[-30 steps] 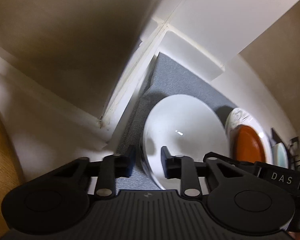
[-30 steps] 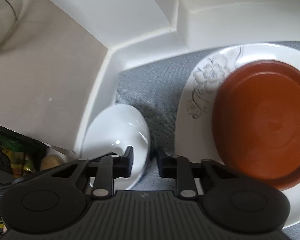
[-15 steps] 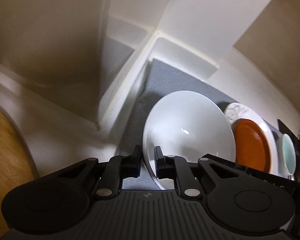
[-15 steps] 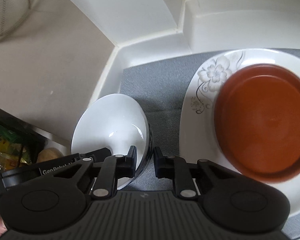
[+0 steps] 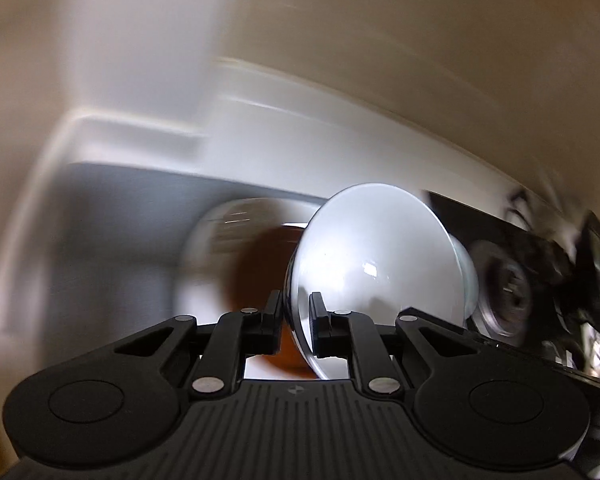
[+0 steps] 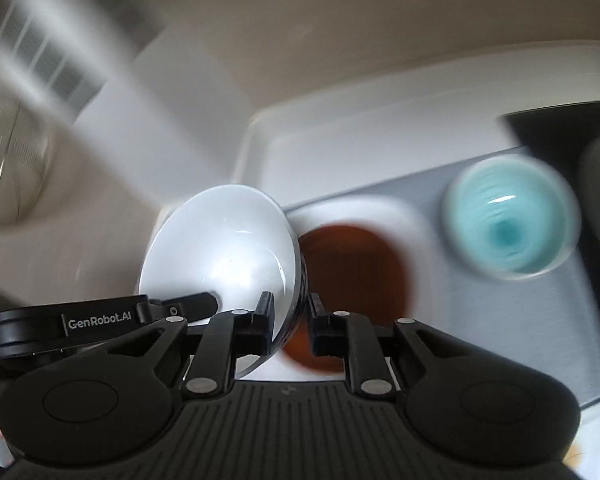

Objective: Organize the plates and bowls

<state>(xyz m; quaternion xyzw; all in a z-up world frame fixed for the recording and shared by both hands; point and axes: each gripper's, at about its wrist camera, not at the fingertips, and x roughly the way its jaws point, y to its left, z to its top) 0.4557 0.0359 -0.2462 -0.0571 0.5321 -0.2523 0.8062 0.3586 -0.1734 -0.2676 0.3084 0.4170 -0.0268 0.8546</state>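
Both grippers hold one white bowl by its rim. My left gripper (image 5: 296,320) is shut on the white bowl (image 5: 376,264), which is lifted and tilted. My right gripper (image 6: 289,322) is shut on the opposite rim of the same bowl (image 6: 224,248). Below it lies a brown plate (image 6: 356,276) on a white floral plate (image 6: 416,232), on a grey mat (image 6: 580,320). The brown plate (image 5: 260,264) also shows blurred in the left wrist view. A teal bowl (image 6: 512,232) stands on the mat to the right.
White counter walls (image 5: 140,136) rise behind the mat. A dark appliance (image 5: 520,276) stands at the right in the left wrist view. A mesh strainer (image 6: 8,168) is at the far left. The left gripper's body (image 6: 100,320) crosses the right wrist view.
Both grippers have closed on the white bowl's rim, lifted it off the mat and swung it right, over the brown plate. The views are motion-blurred now.
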